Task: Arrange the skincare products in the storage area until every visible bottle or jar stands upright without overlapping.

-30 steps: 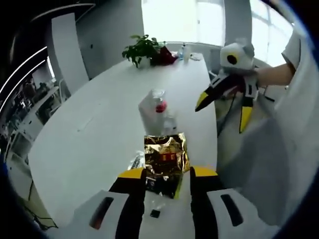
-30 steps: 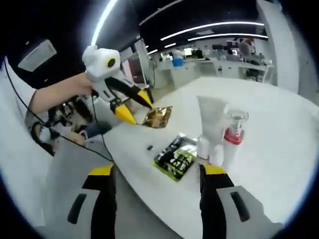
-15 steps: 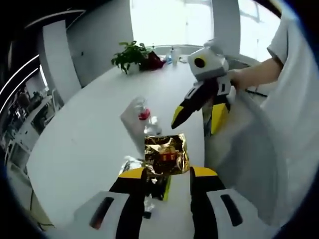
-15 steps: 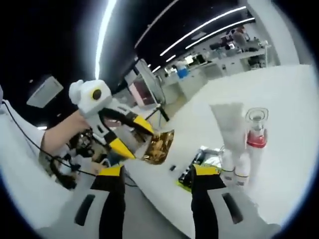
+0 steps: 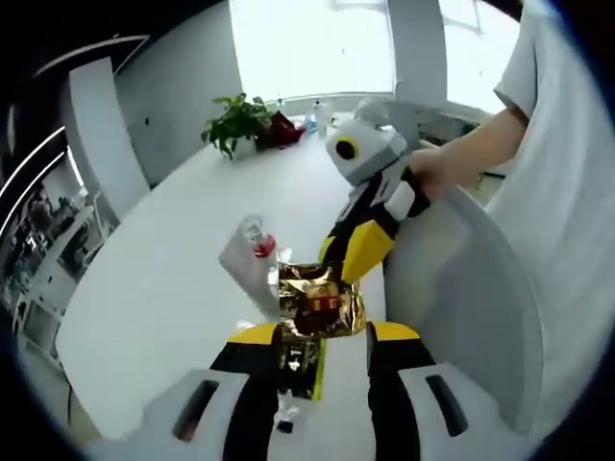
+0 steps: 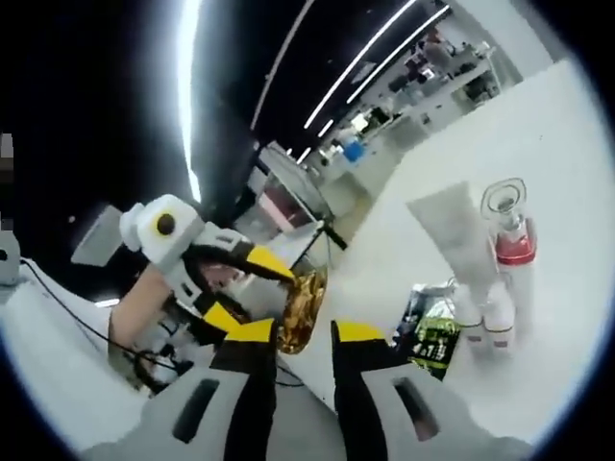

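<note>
Gripping a gold sachet (image 5: 320,302), left gripper (image 5: 322,338) jaws barely parted

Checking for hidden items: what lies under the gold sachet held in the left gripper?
Below the gold sachet lies a dark green-printed sachet on the white table. The gold one covers its far end.

No words or numbers can be read: the gold packet (image 5: 320,300) has red marks and the green-and-black packet (image 6: 434,338) has print, all too blurred to make out.
</note>
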Demonstrator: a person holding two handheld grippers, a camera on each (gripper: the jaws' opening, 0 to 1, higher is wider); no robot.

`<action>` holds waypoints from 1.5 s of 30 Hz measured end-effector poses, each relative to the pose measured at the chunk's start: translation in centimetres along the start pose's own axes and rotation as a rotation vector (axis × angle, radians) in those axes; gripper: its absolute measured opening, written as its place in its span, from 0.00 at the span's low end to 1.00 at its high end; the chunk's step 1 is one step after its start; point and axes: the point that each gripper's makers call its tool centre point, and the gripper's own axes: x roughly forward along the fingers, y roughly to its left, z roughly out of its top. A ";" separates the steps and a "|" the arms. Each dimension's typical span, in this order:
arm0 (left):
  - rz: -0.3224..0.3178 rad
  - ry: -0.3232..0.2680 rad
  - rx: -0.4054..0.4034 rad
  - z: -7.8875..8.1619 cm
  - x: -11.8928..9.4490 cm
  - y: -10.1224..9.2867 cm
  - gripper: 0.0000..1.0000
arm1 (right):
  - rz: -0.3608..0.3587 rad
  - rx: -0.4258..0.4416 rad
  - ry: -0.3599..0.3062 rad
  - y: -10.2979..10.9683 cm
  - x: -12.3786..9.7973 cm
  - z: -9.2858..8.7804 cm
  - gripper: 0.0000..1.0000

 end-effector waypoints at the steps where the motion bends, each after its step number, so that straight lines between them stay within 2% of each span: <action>1: -0.001 0.000 0.002 0.1 0.0 0.1 0.39 | 0.002 0.004 0.000 0.0 0.0 0.0 0.20; 6: -0.005 -0.007 -0.002 0.5 0.1 0.1 0.39 | 0.023 0.031 -0.024 0.4 0.1 0.3 0.08; 10: -0.007 -0.002 -0.002 0.4 0.3 0.3 0.39 | 0.033 0.058 -0.038 0.2 0.0 0.3 0.06; 11: -0.007 0.000 -0.005 0.3 0.4 0.4 0.36 | 0.033 0.061 -0.047 0.1 -0.1 0.4 0.01; 13: -0.012 -0.003 -0.018 0.4 0.4 0.3 0.26 | 0.014 0.068 -0.059 -0.3 -0.1 0.5 0.02; 14: -0.005 -0.007 -0.027 0.4 0.5 0.6 0.27 | 0.012 0.070 -0.063 -0.3 -0.2 0.5 0.02; 17: -0.009 -0.007 -0.052 0.3 0.6 0.6 0.42 | 0.011 0.092 -0.082 -0.8 -0.3 0.8 0.01; 21: -0.001 -0.003 -0.052 0.1 0.6 0.7 0.36 | 0.011 0.092 -0.086 -0.9 -0.2 1.0 0.01; 24: 0.001 -0.013 -0.075 0.2 0.6 0.9 0.40 | 0.014 0.102 -0.097 -1.1 -0.2 1.4 0.01; 29: 0.034 -0.033 -0.116 0.2 0.6 1.4 0.40 | 0.020 0.120 -0.124 -1.1 0.0 2.1 0.01; 31: 0.050 -0.066 -0.162 0.5 0.6 1.5 0.41 | 0.021 0.124 -0.132 -1.1 0.0 2.3 0.01; 35: 0.093 -0.228 -0.336 2.0 0.0 2.5 0.41 | 0.021 0.139 -0.158 -1.2 -0.1 2.9 0.01; 39: 0.134 -0.357 -0.481 2.5 -1.1 4.0 0.42 | 0.023 0.122 -0.189 -1.1 -0.2 3.5 0.01; 41: 0.157 -0.387 -0.526 2.1 -1.5 4.6 0.46 | 0.021 0.123 -0.213 -1.0 -0.3 3.9 0.01; 43: 0.187 -0.425 -0.562 2.0 -1.7 5.0 0.58 | 0.025 0.133 -0.234 -1.0 -0.3 4.4 0.01; 45: 0.188 -0.454 -0.609 1.9 -1.9 5.0 0.60 | 0.029 0.146 -0.256 -0.9 -0.4 4.8 0.01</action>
